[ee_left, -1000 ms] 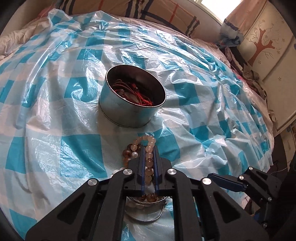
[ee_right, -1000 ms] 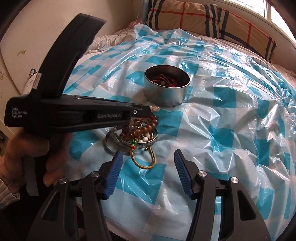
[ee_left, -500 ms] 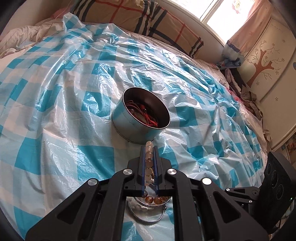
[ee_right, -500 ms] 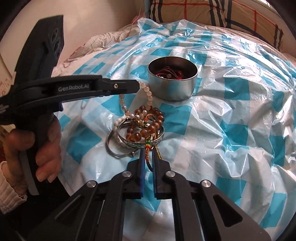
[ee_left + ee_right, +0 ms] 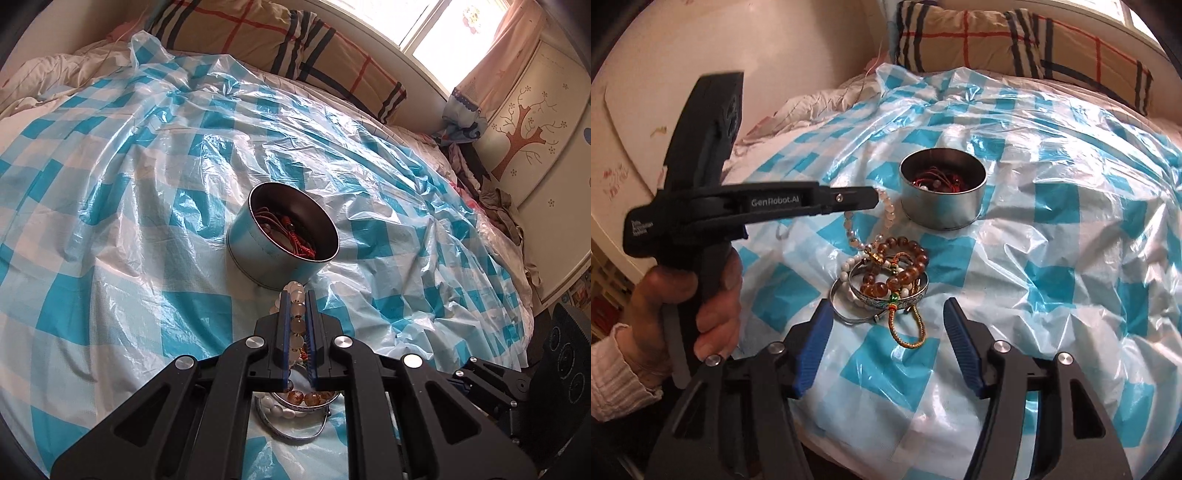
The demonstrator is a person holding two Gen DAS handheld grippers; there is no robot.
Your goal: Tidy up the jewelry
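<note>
A pale bead bracelet (image 5: 297, 325) hangs from my left gripper (image 5: 297, 295), which is shut on it just short of the round metal tin (image 5: 273, 266). Seen from the right wrist, the left gripper (image 5: 873, 195) holds the pale bracelet (image 5: 886, 221) lifted, its lower end trailing to the jewelry pile. The tin (image 5: 942, 212) holds red cord pieces. The pile has an amber bead bracelet (image 5: 905, 258), silver bangles (image 5: 842, 314) and a gold-green cord (image 5: 910, 334). My right gripper (image 5: 886, 308) hovers at the pile's near side. Its jaws are opening, with the cord loop lying between them untouched.
Everything lies on a crinkled blue-and-white checked plastic sheet (image 5: 110, 221) spread over a bed. A plaid pillow (image 5: 295, 48) lies at the far edge below a window. A person's hand (image 5: 713, 306) holds the left gripper. A cabinet with a tree picture (image 5: 524, 122) stands on the right.
My left gripper has lifted the pale bracelet up off the pile, toward the tin. My right gripper was wide, snapped shut half a second ago and stands apart again.
</note>
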